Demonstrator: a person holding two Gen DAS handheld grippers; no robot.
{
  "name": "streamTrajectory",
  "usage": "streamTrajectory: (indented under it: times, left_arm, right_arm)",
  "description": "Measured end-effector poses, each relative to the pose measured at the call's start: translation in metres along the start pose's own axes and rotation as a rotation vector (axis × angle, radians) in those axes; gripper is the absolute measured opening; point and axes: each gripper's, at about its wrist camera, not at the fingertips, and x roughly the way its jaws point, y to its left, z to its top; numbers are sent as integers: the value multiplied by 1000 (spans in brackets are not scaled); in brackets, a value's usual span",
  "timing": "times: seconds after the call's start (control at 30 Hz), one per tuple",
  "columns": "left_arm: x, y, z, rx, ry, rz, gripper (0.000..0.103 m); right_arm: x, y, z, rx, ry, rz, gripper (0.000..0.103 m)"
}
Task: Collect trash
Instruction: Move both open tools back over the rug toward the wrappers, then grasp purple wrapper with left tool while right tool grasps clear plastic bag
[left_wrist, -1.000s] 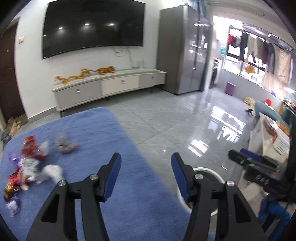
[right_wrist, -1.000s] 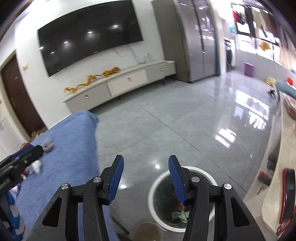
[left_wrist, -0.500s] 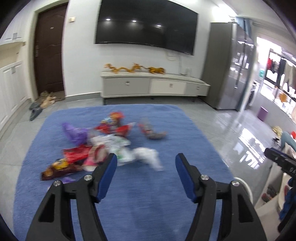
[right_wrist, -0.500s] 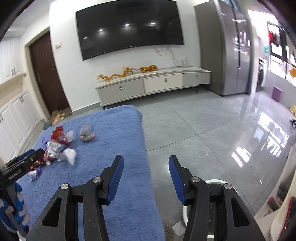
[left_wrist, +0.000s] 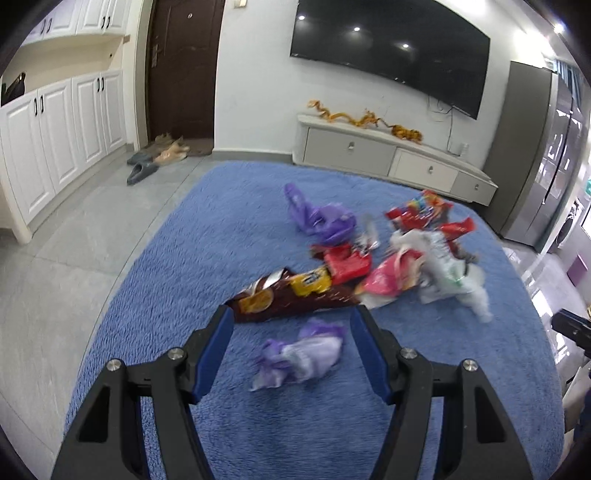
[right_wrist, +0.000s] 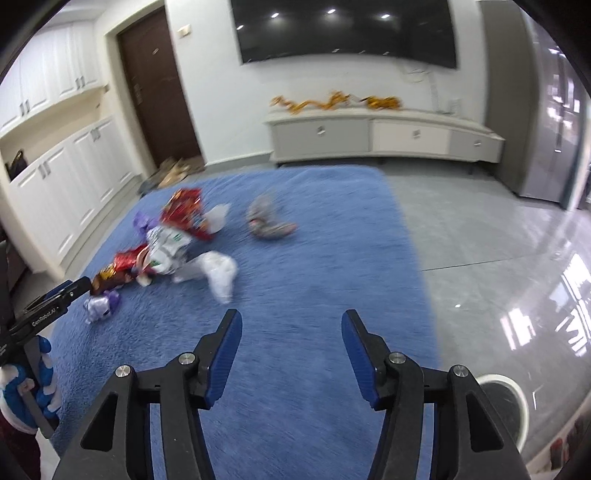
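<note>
A blue shag rug (left_wrist: 221, 236) is spread over a grey tiled floor (right_wrist: 498, 236), with a low TV cabinet (left_wrist: 391, 162) set against the far wall beneath a wall-mounted television (left_wrist: 388, 48). A heap of trash is scattered on the rug: a purple plastic bag (left_wrist: 321, 218), red snack wrappers (left_wrist: 424, 216), a brown chip bag (left_wrist: 291, 291) and a white plastic bag (left_wrist: 443, 273) are piled together. A crumpled lilac wrapper (left_wrist: 303, 354) is seen nearest, framed between the spread fingers of the left gripper (left_wrist: 291, 336), untouched by them. The right gripper (right_wrist: 291, 339) is held above bare rug, its jaws opening with nothing between them. A white-rimmed waste bin (right_wrist: 506, 406) is stood on the tiles at the rug's right edge.
</note>
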Motion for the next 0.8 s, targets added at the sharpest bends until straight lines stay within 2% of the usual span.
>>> streamTrajectory:
  times: [0.23, 0.47, 0.5, 0.63, 0.67, 0.7, 0.73, 0.8]
  left_arm:
    - [21, 8, -13, -24, 59, -11, 64]
    - [28, 14, -15, -52, 90, -68, 63]
    - [28, 14, -15, -47, 88, -70, 62]
    - [26, 8, -16, -15, 79, -94, 45]
    - [25, 6, -16, -6, 77, -92, 44]
    - [25, 3, -15, 1, 76, -86, 44]
    - [23, 2, -16, 7, 75, -82, 43]
    - [20, -2, -17, 14, 75, -80, 42]
  right_arm:
    - [56, 29, 17, -66, 72, 69, 58]
    - [93, 49, 33, -122, 94, 101, 58]
    - [96, 51, 34, -130, 95, 101, 58]
    - [112, 59, 38, -160, 105, 114, 58]
    - [117, 60, 38, -164, 113, 121, 53]
    - [120, 60, 38, -163, 119, 128, 37]
    - [124, 59, 37, -155, 128, 140, 34]
    - [126, 56, 35, -142, 129, 153, 33]
